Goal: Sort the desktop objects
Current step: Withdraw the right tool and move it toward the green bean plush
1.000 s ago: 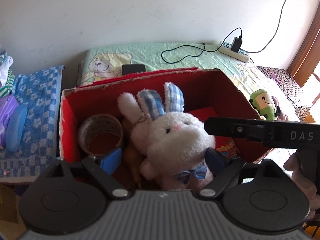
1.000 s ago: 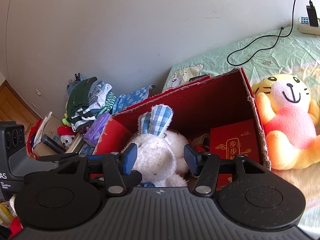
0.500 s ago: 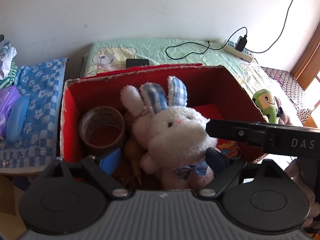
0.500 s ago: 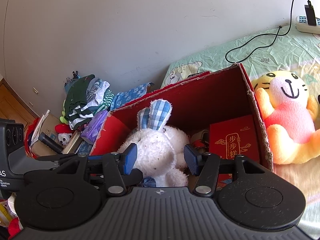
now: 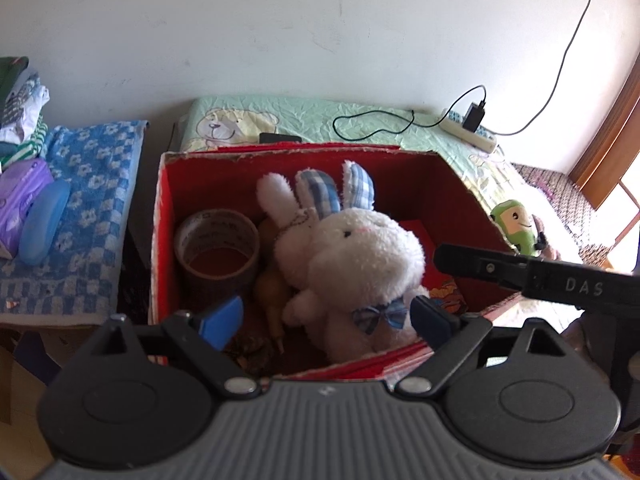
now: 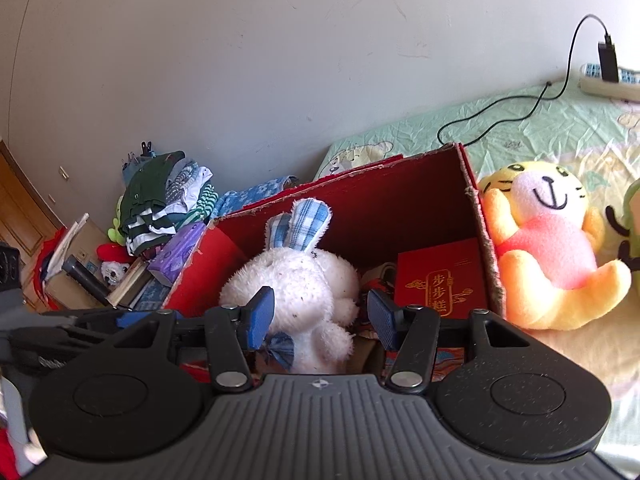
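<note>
Both tools, left (image 5: 326, 318) and right (image 6: 320, 312), spread wide over fluffy white plush rabbit (image 5: 352, 256) inside red cardboard box (image 5: 452, 184)

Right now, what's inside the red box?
Red box holds a white rabbit plush, a tape roll, a brownish gourd-like item and a red gift box. Anything under the rabbit is hidden.

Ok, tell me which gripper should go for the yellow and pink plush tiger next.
Right. The yellow and pink plush tiger lies just outside the red cardboard box, to the right of the open right gripper, unobstructed. The left gripper, also open, hangs over the box facing the white plush rabbit; its view does not show the tiger.
</note>
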`<state>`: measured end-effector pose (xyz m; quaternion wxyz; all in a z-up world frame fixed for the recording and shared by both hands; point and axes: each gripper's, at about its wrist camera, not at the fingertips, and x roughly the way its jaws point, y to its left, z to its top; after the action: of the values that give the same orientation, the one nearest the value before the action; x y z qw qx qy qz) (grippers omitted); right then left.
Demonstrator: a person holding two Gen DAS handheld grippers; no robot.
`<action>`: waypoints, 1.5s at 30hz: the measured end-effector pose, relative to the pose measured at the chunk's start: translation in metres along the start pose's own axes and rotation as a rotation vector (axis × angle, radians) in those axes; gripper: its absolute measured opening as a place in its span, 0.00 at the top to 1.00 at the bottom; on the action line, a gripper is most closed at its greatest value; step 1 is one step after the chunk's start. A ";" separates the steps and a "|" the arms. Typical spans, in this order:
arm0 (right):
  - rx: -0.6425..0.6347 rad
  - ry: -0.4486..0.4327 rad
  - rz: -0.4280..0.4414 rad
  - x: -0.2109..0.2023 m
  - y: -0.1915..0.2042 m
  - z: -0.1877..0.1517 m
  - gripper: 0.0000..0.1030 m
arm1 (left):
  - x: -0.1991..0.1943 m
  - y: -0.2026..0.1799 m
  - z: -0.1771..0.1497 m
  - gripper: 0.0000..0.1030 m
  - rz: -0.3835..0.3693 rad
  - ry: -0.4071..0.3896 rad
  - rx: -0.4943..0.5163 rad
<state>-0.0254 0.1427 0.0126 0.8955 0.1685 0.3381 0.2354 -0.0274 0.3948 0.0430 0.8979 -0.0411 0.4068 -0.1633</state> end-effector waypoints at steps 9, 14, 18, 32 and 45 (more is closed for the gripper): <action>-0.040 -0.044 0.069 -0.029 -0.012 -0.009 0.45 | -0.021 -0.031 0.004 0.11 -0.051 -0.065 0.005; -0.005 -0.065 0.073 -0.051 -0.039 -0.005 0.45 | -0.008 -0.073 0.007 0.11 -0.072 -0.050 0.046; 0.028 -0.074 0.037 -0.073 -0.075 -0.002 0.45 | 0.006 -0.109 0.008 0.11 -0.107 -0.025 0.066; 0.226 -0.008 -0.179 -0.130 -0.240 -0.005 0.46 | 0.117 -0.274 -0.003 0.11 -0.179 0.130 0.211; 0.429 0.069 0.047 -0.076 -0.303 0.061 0.44 | 0.215 -0.304 0.054 0.11 -0.058 0.131 0.194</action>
<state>0.0600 -0.1588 -0.0435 0.8212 0.3549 0.4069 0.1845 0.0656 0.0346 -0.0124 0.8639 0.0451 0.4457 -0.2302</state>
